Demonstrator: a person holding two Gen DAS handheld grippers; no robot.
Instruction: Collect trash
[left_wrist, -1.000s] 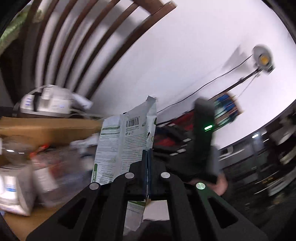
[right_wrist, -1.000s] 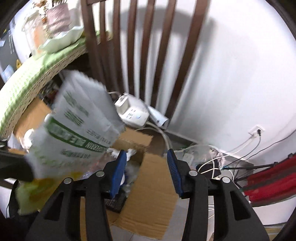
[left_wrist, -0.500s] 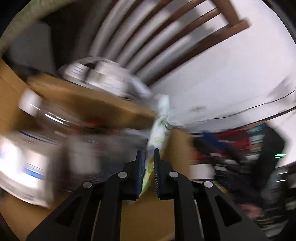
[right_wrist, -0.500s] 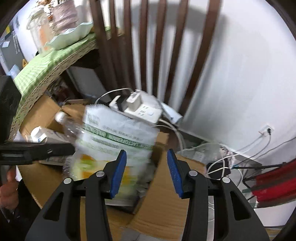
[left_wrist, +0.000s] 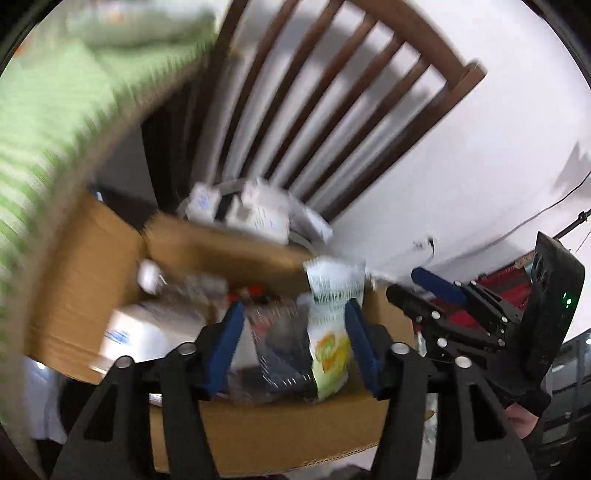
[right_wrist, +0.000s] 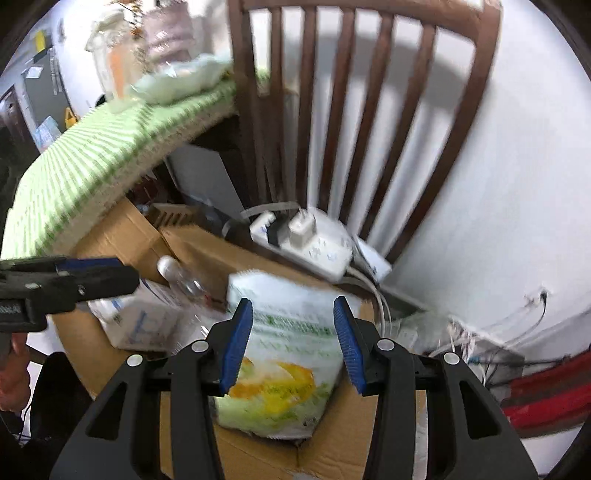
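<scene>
Green-and-white printed plastic pouch (right_wrist: 280, 354): lies in brown cardboard box (right_wrist: 255, 452) as collected trash, 12 o'clock of right tongs (right_wrist: 293, 345). Both tongs, left tongs (left_wrist: 293, 349) included: wide open, empty.

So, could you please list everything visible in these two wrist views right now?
Brown cardboard box: one, open, on the floor below the chair.
Green and white snack bag: one, lying in the box, not gripped.
Clear plastic bottle with white cap: one, in the box.
White and blue carton: one, in the box, left side.
White power strip: one, behind the box.
Dark brown slatted wooden chair: one, against the white wall.
Green striped cloth: one, upper left.
Red cables: lower right.
Left gripper: open, over the box.
Right gripper: open, over the bag.
</scene>
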